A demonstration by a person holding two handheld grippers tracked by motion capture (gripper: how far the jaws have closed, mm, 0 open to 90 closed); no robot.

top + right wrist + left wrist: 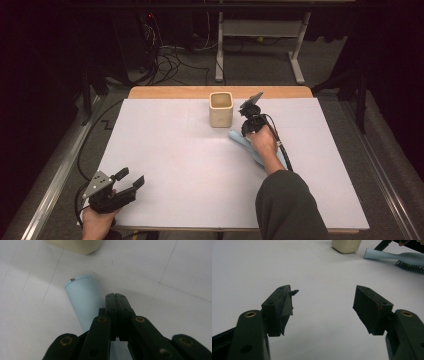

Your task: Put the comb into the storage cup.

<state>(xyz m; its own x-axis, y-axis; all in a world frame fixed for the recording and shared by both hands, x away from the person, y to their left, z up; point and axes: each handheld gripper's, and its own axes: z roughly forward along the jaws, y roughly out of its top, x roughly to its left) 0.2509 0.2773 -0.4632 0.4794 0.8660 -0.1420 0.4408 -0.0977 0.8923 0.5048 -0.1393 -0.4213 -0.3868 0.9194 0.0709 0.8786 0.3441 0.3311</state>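
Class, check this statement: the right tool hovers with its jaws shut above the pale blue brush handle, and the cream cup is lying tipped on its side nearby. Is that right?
Not quite. The cream cup stands upright with its opening facing up, as the high view shows. The rest holds: the right tool has its jaws shut over the pale blue brush handle, with the cup nearby.

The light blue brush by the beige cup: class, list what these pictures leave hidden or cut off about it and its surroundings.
- Brush, high view: the right hand covers its middle and bristles.
- Brush, right gripper view: the right gripper, jaws shut, hides everything behind the handle end.
- Brush, left gripper view: its bristle head is cut off by the right edge.
- Cup: its top is cut off in both gripper views.
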